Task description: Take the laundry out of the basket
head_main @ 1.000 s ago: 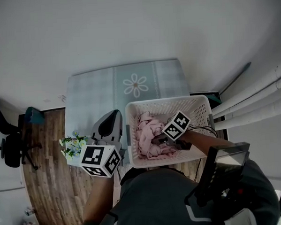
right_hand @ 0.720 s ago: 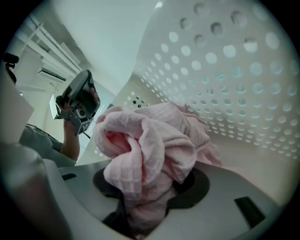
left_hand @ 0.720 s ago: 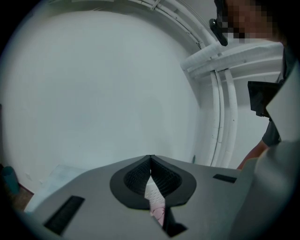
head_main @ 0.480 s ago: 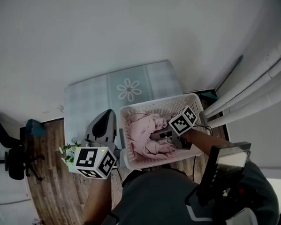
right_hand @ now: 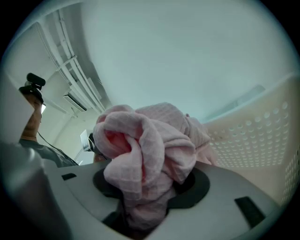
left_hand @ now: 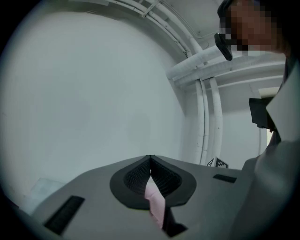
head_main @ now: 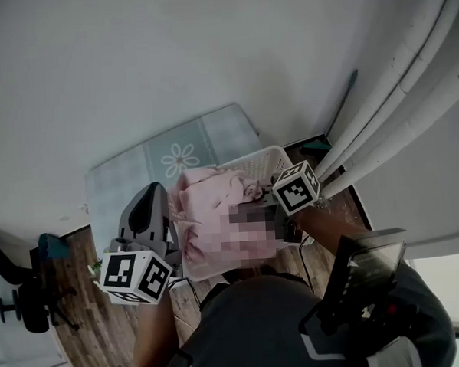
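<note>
A white perforated basket (head_main: 265, 158) stands on the floor below me, and its wall (right_hand: 262, 140) also shows in the right gripper view. My right gripper (head_main: 279, 215) is shut on a bunch of pink laundry (head_main: 207, 197), which is lifted above the basket rim. In the right gripper view the crumpled pink cloth (right_hand: 147, 143) fills the jaws of the right gripper (right_hand: 150, 190). My left gripper (head_main: 148, 205) is just left of the basket and points upward. Its jaws (left_hand: 151, 173) are shut with a thin strip of pink cloth (left_hand: 154, 200) pinched between them.
A pale checked mat with a daisy (head_main: 179, 155) lies beyond the basket against the wall. White pipes (head_main: 386, 94) run along the right. Wooden floor (head_main: 83, 325) is at the left, with a black chair (head_main: 25, 305) and a small bunch of flowers (head_main: 96, 266).
The right gripper has raised the pink laundry from inside the basket to above its rim. The left gripper stays beside the basket. The head view has swung to the right.
</note>
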`<state>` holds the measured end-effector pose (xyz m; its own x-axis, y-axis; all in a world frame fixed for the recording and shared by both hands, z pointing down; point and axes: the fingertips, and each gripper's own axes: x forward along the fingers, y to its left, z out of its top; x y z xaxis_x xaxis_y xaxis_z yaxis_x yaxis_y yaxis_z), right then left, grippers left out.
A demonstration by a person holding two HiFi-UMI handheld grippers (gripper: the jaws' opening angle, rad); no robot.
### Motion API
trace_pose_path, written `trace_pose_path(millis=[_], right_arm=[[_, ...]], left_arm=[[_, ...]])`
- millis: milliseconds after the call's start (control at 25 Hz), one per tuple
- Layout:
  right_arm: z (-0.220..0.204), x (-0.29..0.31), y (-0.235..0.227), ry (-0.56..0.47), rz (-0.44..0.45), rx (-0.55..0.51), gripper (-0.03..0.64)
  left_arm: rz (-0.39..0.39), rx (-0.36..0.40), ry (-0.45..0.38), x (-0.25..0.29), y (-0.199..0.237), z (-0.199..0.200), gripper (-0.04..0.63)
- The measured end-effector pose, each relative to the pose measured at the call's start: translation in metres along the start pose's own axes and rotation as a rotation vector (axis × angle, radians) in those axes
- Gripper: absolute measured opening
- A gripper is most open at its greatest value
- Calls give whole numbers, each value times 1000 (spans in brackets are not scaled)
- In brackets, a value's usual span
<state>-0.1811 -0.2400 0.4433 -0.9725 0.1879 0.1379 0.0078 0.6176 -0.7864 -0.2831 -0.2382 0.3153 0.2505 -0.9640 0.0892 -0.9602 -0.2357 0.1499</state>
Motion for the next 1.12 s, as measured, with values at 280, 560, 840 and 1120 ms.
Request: trace_pose_path(millis=[280, 560, 840, 1120], right_arm=[[46, -48, 54, -199, -34, -104, 236], [80, -138, 101, -442, -112, -190, 236], [91, -154, 110, -509, -171, -203, 236], [89, -155, 114, -487, -182, -204, 236]], left_arm=[[-95, 10, -71, 1, -48, 34, 9], [-232, 49, -118, 23, -117, 71, 9], [-240, 4, -128, 28, -116, 63, 9], [-147, -53, -146, 9, -103, 53, 9]])
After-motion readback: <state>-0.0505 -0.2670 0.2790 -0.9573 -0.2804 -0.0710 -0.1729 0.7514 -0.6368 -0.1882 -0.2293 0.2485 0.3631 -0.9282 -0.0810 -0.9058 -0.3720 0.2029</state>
